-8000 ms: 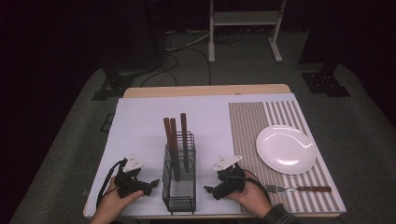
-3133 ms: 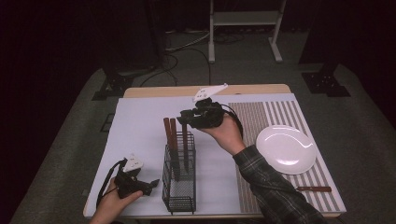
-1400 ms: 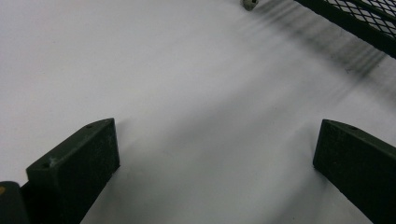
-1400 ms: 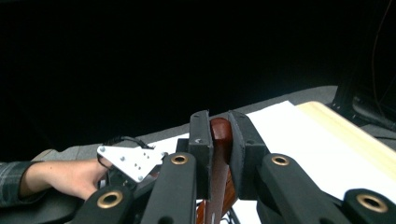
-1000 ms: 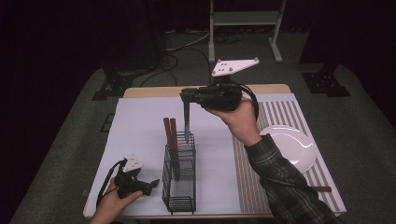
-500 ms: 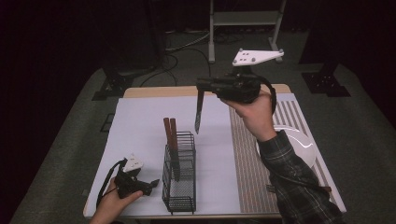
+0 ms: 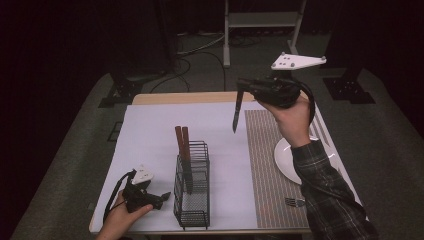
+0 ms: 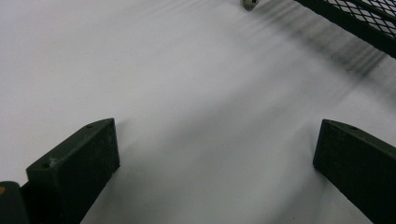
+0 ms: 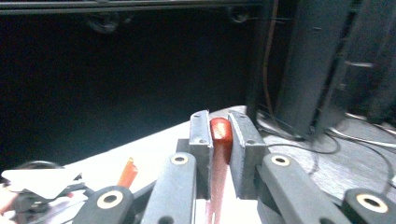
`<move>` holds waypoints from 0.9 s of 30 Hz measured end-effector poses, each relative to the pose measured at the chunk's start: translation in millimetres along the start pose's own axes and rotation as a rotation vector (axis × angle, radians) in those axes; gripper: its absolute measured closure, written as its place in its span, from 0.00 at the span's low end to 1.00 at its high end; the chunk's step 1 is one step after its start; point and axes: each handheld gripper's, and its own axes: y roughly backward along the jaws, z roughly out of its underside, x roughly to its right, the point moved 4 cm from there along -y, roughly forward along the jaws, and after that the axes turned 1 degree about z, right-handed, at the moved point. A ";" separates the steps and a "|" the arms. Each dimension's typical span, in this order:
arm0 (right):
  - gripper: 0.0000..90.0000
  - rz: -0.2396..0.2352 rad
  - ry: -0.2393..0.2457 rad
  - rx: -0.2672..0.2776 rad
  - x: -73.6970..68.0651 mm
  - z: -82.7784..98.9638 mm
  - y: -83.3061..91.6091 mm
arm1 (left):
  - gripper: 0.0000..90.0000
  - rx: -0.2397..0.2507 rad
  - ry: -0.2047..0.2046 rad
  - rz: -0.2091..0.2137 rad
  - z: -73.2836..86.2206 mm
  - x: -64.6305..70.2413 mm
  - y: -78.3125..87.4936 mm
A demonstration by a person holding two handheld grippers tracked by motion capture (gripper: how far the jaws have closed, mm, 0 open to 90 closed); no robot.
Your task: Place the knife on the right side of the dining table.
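Table [image 7: 150, 125] surface in the high view carries a white mat with a black wire caddy [image 7: 192, 192] standing on it near the person's edge; two wooden-handled utensils [image 7: 182, 145] stand upright in the caddy's far compartment, handles up and side by side. The left gripper [image 7: 162, 196] rests low on the mat just left of the caddy, held by the left hand [image 7: 117, 220]. The right gripper [image 7: 241, 86] is raised well above the table, beyond and to the right of the caddy, held by the right hand [image 7: 292, 117]; a knife [image 7: 237, 112] hangs from it with the blade pointing down, clear of the caddy. A striped placemat [image 7: 270, 170] lies right of the caddy, with a white plate [image 7: 285, 160] and a fork [image 7: 295, 202] on it, both partly hidden by the plaid sleeve. In the left gripper view, the left gripper [image 8: 215, 154] has its jaws spread wide with nothing between them, only bare mat, and a corner of the caddy [image 8: 359, 21] shows at upper right. In the right gripper view, the right gripper [image 9: 218, 135] has its jaws closed tight on the knife's reddish wooden handle [image 9: 220, 133], whose rounded end stands just above the pads.
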 end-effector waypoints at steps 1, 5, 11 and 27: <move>0.89 0.019 0.000 -0.001 4.9 2.9 1.0 | 0.00 0.000 0.000 0.000 0.0 0.0 0.0; 0.89 0.075 -0.007 -0.007 20.6 12.9 3.0 | 0.00 0.002 0.002 0.000 -0.1 0.1 -0.1; 0.89 0.153 -0.027 -0.013 43.9 28.7 6.4 | 0.00 0.002 0.000 -0.001 -0.1 0.0 -0.1; 0.89 0.347 -0.109 -0.047 104.4 83.6 13.3 | 0.00 0.003 0.000 -0.001 0.0 0.0 -0.3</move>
